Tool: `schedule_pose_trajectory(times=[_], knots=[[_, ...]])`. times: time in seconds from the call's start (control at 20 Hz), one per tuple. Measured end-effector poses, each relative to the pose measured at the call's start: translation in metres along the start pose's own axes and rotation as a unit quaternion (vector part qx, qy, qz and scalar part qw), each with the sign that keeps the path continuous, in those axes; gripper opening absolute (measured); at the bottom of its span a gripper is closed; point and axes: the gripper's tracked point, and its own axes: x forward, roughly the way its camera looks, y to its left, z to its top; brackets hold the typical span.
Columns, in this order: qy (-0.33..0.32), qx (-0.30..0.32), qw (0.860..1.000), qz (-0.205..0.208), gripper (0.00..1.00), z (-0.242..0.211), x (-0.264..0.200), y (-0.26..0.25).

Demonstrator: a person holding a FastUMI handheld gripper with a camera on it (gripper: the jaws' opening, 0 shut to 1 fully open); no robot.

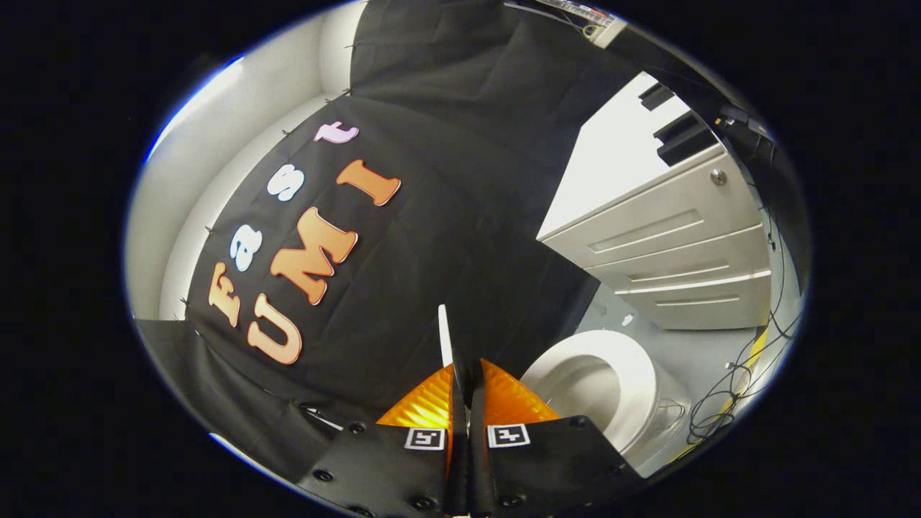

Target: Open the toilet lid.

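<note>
White lid (445, 334), edge-on, pinched in the claw (468, 381); toilet bowl (611, 381) on grey floor (691, 352).

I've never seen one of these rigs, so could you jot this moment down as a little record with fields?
lid: thin white lid raised on edge, seen edge-on between the fingers
gripper: gripper shut on lid, orange fingers pressing either side
toilet: seat and bowl uncovered, beside the fingers
cabinet: white drawers beyond the toilet
floor: cables near toilet
</note>
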Motion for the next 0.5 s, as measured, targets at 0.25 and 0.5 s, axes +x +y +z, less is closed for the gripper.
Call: schedule_pose_trajectory(times=[0.25,0.5], knots=[[0.002,-0.020,1.000,0.021,0.08,-0.006,-0.006,0.035],[0.001,-0.060,0.998,0.014,0.08,-0.010,-0.006,0.059]])
